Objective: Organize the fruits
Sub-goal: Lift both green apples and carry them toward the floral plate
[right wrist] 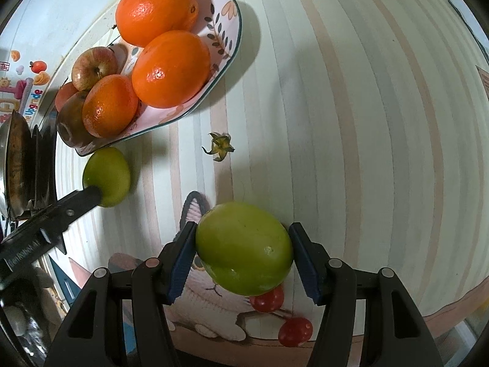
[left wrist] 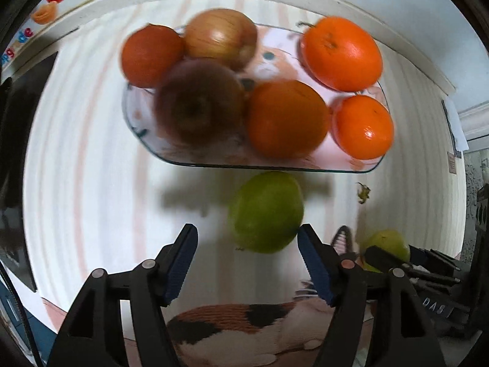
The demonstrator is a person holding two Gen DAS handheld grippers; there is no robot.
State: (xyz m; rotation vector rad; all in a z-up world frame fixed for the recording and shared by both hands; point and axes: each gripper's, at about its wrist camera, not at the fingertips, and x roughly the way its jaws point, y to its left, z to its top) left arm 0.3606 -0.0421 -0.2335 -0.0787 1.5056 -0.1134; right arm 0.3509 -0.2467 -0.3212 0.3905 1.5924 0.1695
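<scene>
This looked like a home dining spot. The table (right wrist: 351,98) wore a striped cloth printed with a cartoon cat (left wrist: 244,327), and a floral-patterned plate (right wrist: 226,27) of fruit sat on it. Childish fruit stickers (right wrist: 38,72) decorated the wall behind.

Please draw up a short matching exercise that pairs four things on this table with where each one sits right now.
Things:
1. oranges
2. green fruit near the plate
3. second green fruit
4. dried calyx

Places:
A. between the pads of the right claw
B. lying alone on the striped mat
C. on the patterned plate
D. on the mat just outside the plate's rim, beside the open left claw

Pairs: 1-C, 2-D, 3-A, 4-B
</scene>
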